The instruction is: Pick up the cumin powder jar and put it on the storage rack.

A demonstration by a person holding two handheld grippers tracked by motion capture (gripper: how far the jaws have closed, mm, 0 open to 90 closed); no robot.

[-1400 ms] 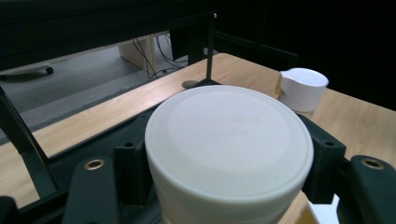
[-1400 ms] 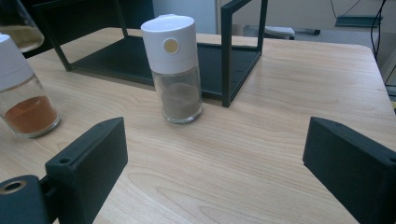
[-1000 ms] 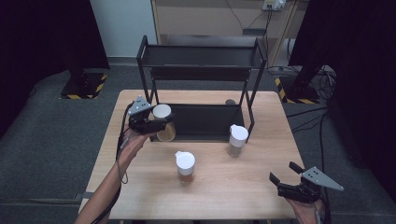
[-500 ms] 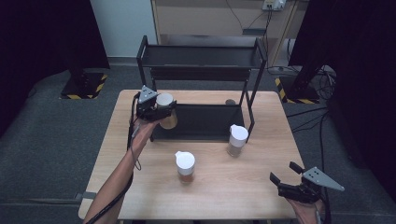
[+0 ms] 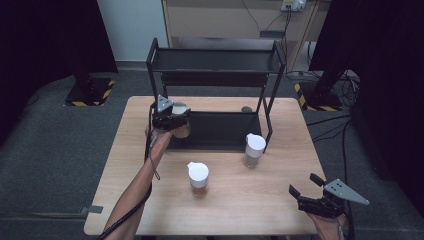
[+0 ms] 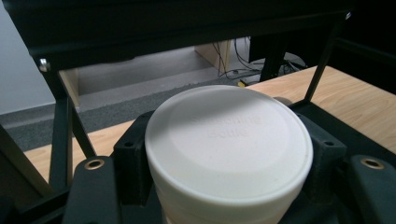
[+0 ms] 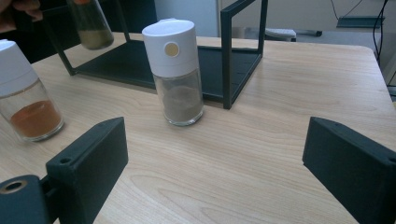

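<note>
Jaws first: from the high view, the left gripper (image 5: 172, 120) is clamped around a white-capped spice jar (image 5: 181, 125), holding it up at the front left corner of the black rack (image 5: 215, 65), over the edge of the rack's lower tray. Down at the near right corner of the wooden table (image 5: 280, 200), the right gripper (image 5: 307, 192) sits with its jaws spread wide, nothing between them. Two more jars stand on the table: one with orange powder (image 5: 198, 176) near the middle, one with brown powder (image 5: 254, 150) just beside the rack's front right leg. The person's left forearm (image 5: 145, 170) stretches up from the bottom edge.

Over to the left gripper view: the held jar's white cap (image 6: 229, 144) looms large, both black jaws pressed against its sides. The rack's upper shelf (image 6: 177, 23) crosses overhead, and its posts stand left and right.

Now the right gripper view: both jaws sit far apart, bare wood between them. The brown-powder jar (image 7: 175, 70) stands upright ahead, close to the rack's front leg (image 7: 226, 60). The orange-powder jar (image 7: 25, 93) is at the left edge. Top left, the held jar's lower part (image 7: 91, 23) hangs tilted above the rack's tray, yellowish-green powder inside.
</note>
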